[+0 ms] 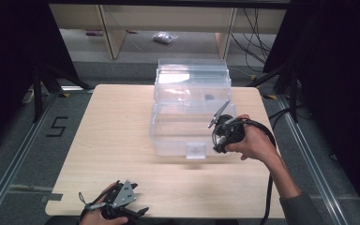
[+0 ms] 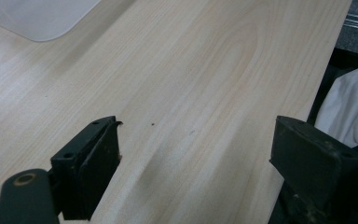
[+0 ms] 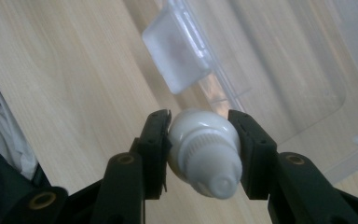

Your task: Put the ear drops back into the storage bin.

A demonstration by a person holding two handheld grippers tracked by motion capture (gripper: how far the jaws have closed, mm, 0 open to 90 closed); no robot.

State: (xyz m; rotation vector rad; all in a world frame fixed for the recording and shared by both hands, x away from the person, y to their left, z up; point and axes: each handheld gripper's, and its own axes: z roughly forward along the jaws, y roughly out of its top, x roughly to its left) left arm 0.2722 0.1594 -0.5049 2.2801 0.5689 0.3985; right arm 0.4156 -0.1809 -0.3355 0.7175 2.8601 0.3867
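While the right hand [image 1: 255, 143] reaches forward from the lower right, forearm angled in over the surface [image 1: 117, 136], it holds the right tongs [image 1: 220, 136] at the near right corner of a clear plastic box [image 1: 190, 119]. The left hand [image 1: 101, 216] rests low at the near edge, its tongs [image 1: 143, 212] pointing to the right along that edge.

In the right gripper view the right tongs [image 3: 200, 140] are clenched on a small white bottle [image 3: 205, 154], one jaw pressed on each side of its body, the ribbed cap and nozzle facing the camera. It hangs just above the surface, beside the box's front latch tab [image 3: 177, 53]. The left tongs [image 2: 196, 149] stand wide apart with nothing between the jaws, bare wood beneath them and white cloth [image 2: 349, 109] past the edge.

Pale wood grain covers the surface; the box sits toward its far middle with its lid [image 1: 192, 77] raised at the back. Grey floor lies around, with a marking like a 5 [image 1: 56, 126] at left, wooden furniture legs and a small bag [image 1: 165, 37] beyond, and dark curtains at both sides.
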